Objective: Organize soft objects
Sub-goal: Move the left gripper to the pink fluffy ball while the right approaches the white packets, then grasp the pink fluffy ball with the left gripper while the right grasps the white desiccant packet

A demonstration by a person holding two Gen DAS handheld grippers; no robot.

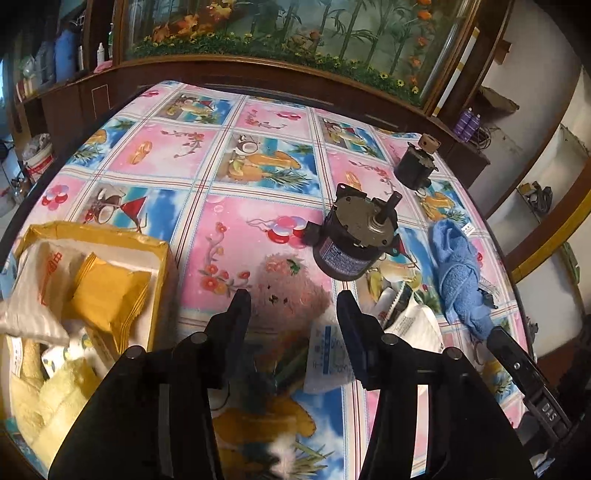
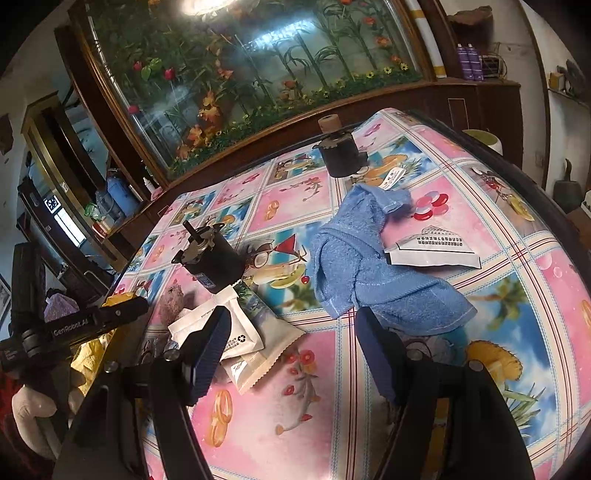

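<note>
A crumpled blue towel [image 2: 364, 267] lies on the patterned tablecloth, just beyond my open, empty right gripper [image 2: 293, 325]; it also shows in the left wrist view [image 1: 460, 269] at the right. White soft packets [image 2: 251, 343] lie by the right gripper's left finger [image 2: 208, 345]. My left gripper [image 1: 293, 295] is open and empty above the cloth, with a small white-and-blue packet [image 1: 327, 360] near its right finger. A yellow cardboard box [image 1: 122, 240] at the left holds yellow padded envelopes [image 1: 109, 291], a white bag and pale yellow towels [image 1: 48, 402].
Two dark electric motors stand on the table, one near [image 1: 351, 236] and one far [image 1: 413, 166]. A white printed packet [image 2: 434, 249] lies beside the towel. A wooden cabinet with a plant-scene glass panel [image 1: 280, 33] runs behind the table. The other gripper's body [image 2: 74, 325] is at the left.
</note>
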